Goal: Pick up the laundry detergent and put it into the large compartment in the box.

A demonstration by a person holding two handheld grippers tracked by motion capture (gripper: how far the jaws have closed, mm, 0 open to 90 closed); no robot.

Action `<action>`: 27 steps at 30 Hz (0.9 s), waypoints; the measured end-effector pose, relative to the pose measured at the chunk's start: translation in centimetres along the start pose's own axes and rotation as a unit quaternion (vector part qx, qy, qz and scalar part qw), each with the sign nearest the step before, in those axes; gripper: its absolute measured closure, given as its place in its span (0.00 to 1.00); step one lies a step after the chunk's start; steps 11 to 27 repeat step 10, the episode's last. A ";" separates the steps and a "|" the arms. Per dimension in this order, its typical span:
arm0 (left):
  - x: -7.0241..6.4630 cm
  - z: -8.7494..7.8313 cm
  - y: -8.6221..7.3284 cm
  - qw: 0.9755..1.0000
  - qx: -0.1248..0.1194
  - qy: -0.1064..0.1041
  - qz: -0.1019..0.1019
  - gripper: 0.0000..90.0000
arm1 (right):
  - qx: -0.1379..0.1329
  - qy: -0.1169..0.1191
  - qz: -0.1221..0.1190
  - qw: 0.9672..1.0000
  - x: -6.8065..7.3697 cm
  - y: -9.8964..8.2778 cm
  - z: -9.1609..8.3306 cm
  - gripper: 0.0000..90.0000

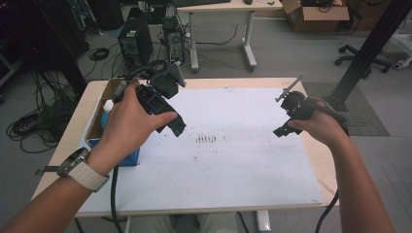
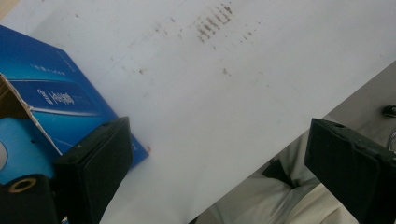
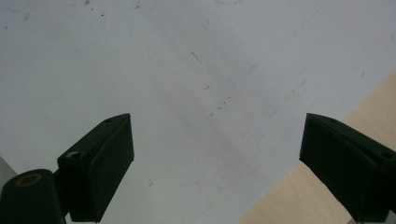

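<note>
My left gripper (image 1: 174, 124) is held above the left part of the white sheet (image 1: 228, 165), close to a blue box (image 1: 127, 158). In the left gripper view this gripper (image 2: 219, 133) stands open with nothing between its jaws, and the blue box (image 2: 60, 102) lies at the left, partly behind one jaw. My right gripper (image 1: 285, 122) hovers over the sheet's right edge. Seen from its own camera, the right gripper (image 3: 215, 123) is open and empty above the bare sheet (image 3: 187, 70).
An open cardboard box (image 1: 99, 97) at the table's left edge holds a blue bottle with a white cap (image 1: 107, 110). Faint dark marks (image 1: 206, 139) stain the sheet's middle. The wooden table edge (image 3: 327, 200) runs beside the right gripper. Computers and cables sit on the floor behind.
</note>
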State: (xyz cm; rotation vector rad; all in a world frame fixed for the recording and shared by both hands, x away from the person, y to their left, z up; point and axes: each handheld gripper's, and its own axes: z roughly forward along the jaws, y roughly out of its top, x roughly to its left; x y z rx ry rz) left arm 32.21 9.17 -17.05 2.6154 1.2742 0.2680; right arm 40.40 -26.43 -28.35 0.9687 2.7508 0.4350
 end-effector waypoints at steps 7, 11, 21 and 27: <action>0.1 0.1 -0.1 1.000 0.003 -0.001 0.000 0.10 | -0.001 0.000 -0.001 1.000 0.1 0.1 -0.2 0.11; 0.1 0.1 -0.1 1.000 0.003 -0.001 0.000 0.10 | -0.001 0.000 -0.001 1.000 0.1 0.1 -0.2 0.11; 0.1 0.1 -0.1 1.000 0.003 -0.001 0.000 0.10 | -0.001 0.000 -0.001 1.000 0.1 0.1 -0.2 0.11; 0.1 0.1 -0.1 1.000 0.003 -0.001 0.000 0.10 | -0.001 0.000 -0.001 1.000 0.1 0.1 -0.2 0.11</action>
